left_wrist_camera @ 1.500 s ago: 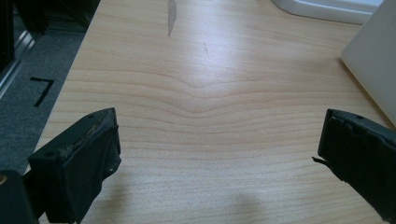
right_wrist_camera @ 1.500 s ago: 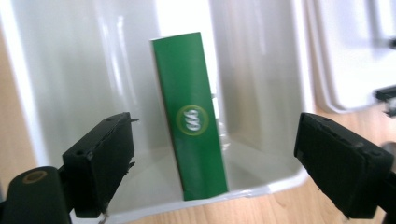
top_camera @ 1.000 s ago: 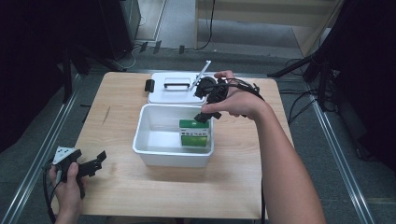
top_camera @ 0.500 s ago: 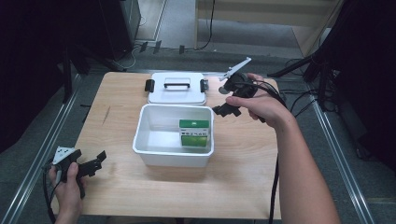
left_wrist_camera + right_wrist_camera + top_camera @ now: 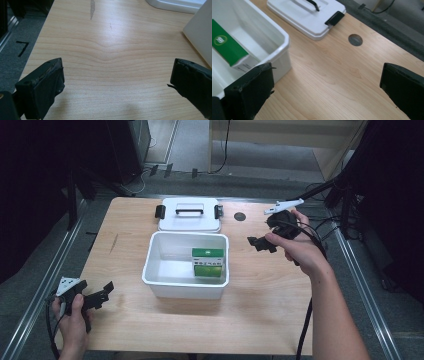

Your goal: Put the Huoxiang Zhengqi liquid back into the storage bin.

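High view: green box (image 5: 208,262) (in tub (image 5: 165,281))

The high view looks down on the white bin (image 5: 185,265) from above, while both gripper views skim the tabletop close beside it.

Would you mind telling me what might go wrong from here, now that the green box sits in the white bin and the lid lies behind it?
1. The green box stands upright in the white bin, so it may hit the lid if it reaches above the rim.
2. The right hand-held gripper, jaws open, may fumble the slim black handle.
3. The left hand-held gripper is apart from the bin, which might slide.
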`<control>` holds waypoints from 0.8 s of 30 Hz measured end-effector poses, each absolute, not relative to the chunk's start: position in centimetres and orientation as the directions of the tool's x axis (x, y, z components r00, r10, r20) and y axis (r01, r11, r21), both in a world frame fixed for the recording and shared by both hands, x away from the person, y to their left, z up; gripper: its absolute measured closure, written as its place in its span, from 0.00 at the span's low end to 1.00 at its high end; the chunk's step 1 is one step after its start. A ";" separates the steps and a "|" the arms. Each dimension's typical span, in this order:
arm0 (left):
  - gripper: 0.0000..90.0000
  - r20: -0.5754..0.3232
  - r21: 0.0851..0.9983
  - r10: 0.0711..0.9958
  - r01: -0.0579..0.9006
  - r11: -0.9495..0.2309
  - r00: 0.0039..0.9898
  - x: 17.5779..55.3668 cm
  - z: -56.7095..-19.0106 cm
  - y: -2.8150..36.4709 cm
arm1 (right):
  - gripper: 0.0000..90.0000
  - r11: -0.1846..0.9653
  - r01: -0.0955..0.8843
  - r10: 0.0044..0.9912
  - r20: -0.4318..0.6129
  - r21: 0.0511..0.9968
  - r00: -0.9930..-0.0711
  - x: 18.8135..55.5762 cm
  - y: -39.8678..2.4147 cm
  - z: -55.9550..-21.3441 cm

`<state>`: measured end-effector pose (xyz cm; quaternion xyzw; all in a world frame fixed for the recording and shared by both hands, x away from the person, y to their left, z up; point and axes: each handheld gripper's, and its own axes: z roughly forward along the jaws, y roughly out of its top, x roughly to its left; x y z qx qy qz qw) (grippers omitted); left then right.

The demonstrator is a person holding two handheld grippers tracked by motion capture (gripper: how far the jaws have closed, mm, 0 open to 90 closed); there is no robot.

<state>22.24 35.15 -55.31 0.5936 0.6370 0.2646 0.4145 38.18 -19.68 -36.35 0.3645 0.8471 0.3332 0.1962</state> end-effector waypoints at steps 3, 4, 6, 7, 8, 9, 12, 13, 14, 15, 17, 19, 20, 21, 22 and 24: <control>0.00 -0.206 0.830 0.977 0.537 0.148 0.049 22.2 -55.3 35.1 | 0.00 0.477 0.491 0.772 -0.080 0.729 -0.631 37.6 -21.0 -37.1; 0.00 -0.204 0.831 0.978 0.537 0.146 0.050 22.2 -55.3 35.1 | 0.00 0.472 0.492 0.775 -0.078 0.732 -0.627 37.3 -21.4 -37.5; 0.00 -0.200 0.832 0.978 0.537 0.142 0.051 22.2 -55.3 35.0 | 0.00 0.458 0.485 0.787 -0.087 0.745 -0.611 36.6 -22.3 -38.3; 0.00 -0.198 0.832 0.979 0.537 0.139 0.054 22.2 -55.3 35.0 | 0.00 0.442 0.490 0.795 -0.075 0.751 -0.602 36.3 -22.8 -38.7; 0.00 -0.195 0.833 0.979 0.536 0.135 0.056 22.2 -55.3 35.0 | 0.00 0.431 0.491 0.800 -0.069 0.757 -0.596 36.0 -23.1 -39.1; 0.00 -0.194 0.834 0.979 0.536 0.134 0.057 22.2 -55.3 35.0 | 0.00 0.425 0.487 0.805 -0.073 0.763 -0.589 35.7 -23.5 -39.5; 0.00 -0.192 0.835 0.980 0.534 0.132 0.057 22.2 -55.3 34.9 | 0.00 0.404 0.485 0.812 -0.060 0.776 -0.580 34.8 -24.5 -40.7; 0.00 -0.192 0.835 0.980 0.534 0.132 0.058 22.2 -55.3 34.9 | 0.00 0.401 0.478 0.814 -0.065 0.781 -0.577 34.4 -24.8 -41.2; 0.00 -0.191 0.835 0.980 0.534 0.132 0.058 22.2 -55.3 34.9 | 0.00 0.397 0.475 0.816 -0.065 0.785 -0.575 34.1 -25.1 -41.6; 0.00 -0.191 0.835 0.980 0.534 0.131 0.059 22.2 -55.3 34.9 | 0.00 0.393 0.471 0.816 -0.064 0.790 -0.574 33.8 -25.3 -42.0; 0.00 -0.190 0.835 0.980 0.535 0.129 0.060 22.2 -55.3 34.9 | 0.00 0.384 0.459 0.821 -0.069 0.801 -0.567 33.1 -25.9 -42.8; 0.00 -0.187 0.836 0.980 0.535 0.126 0.061 22.2 -55.3 34.9 | 0.00 0.367 0.451 0.830 -0.067 0.814 -0.554 32.6 -26.5 -43.6; 0.00 -0.189 0.835 0.980 0.536 0.127 0.063 22.2 -55.3 34.9 | 0.00 0.360 0.450 0.835 -0.068 0.817 -0.546 32.3 -26.8 -44.0; 0.00 -0.190 0.835 0.980 0.536 0.127 0.063 22.2 -55.3 34.9 | 0.00 0.350 0.446 0.841 -0.066 0.824 -0.537 31.9 -27.0 -44.4; 0.00 -0.191 0.836 0.980 0.534 0.129 0.062 22.2 -55.3 34.9 | 0.00 0.343 0.444 0.844 -0.064 0.828 -0.532 31.7 -27.2 -44.6; 0.00 -0.193 0.835 0.979 0.535 0.131 0.061 22.1 -55.3 34.9 | 0.00 0.323 0.443 0.857 -0.059 0.836 -0.513 31.1 -27.8 -45.6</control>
